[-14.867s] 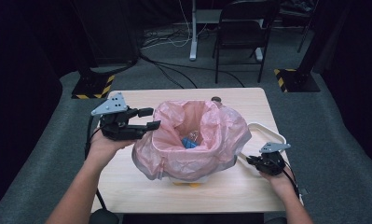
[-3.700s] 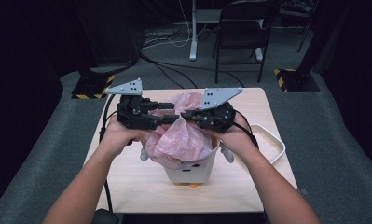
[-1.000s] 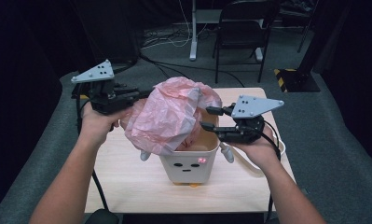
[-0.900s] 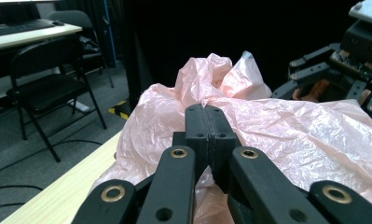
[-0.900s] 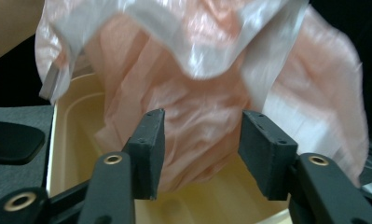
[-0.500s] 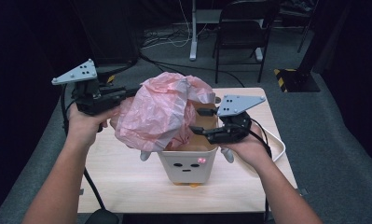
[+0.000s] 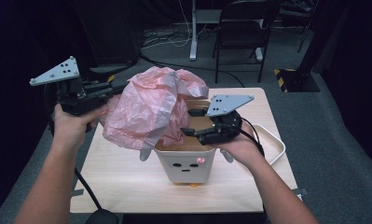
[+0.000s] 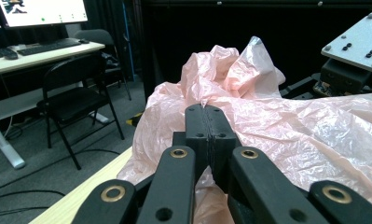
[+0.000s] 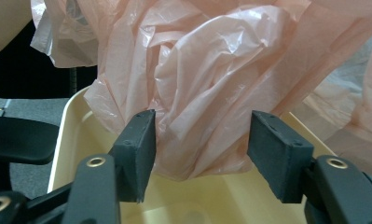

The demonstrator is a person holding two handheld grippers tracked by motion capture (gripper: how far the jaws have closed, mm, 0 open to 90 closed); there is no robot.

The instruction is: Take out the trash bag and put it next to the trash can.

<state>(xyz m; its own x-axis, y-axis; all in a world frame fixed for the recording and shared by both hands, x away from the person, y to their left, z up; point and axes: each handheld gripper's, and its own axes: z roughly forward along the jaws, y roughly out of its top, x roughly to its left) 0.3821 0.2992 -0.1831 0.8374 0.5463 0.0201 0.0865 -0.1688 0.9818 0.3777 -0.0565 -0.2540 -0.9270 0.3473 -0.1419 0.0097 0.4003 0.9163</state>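
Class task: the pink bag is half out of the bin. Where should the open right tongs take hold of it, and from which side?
Grip the bunched neck of the bag just above the bin rim, coming in level from the bin's right side. There the film gathers into a narrow bundle between the right tongs.

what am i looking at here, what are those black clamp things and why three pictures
A person sits at a small wooden table and holds a two-jaw tool in each hand. The high view looks down from above; the other two pictures come from cameras riding on each tool, looking along its black jaws.

On the table stands a cream bin with a face on it, with a white tray beside it. The left hand-held gripper is clamped shut on a pink plastic bag, lifted up out of the bin. The right hand-held gripper has just been opening; its jaws stand apart over the bin with bag folds between them, not pressed.
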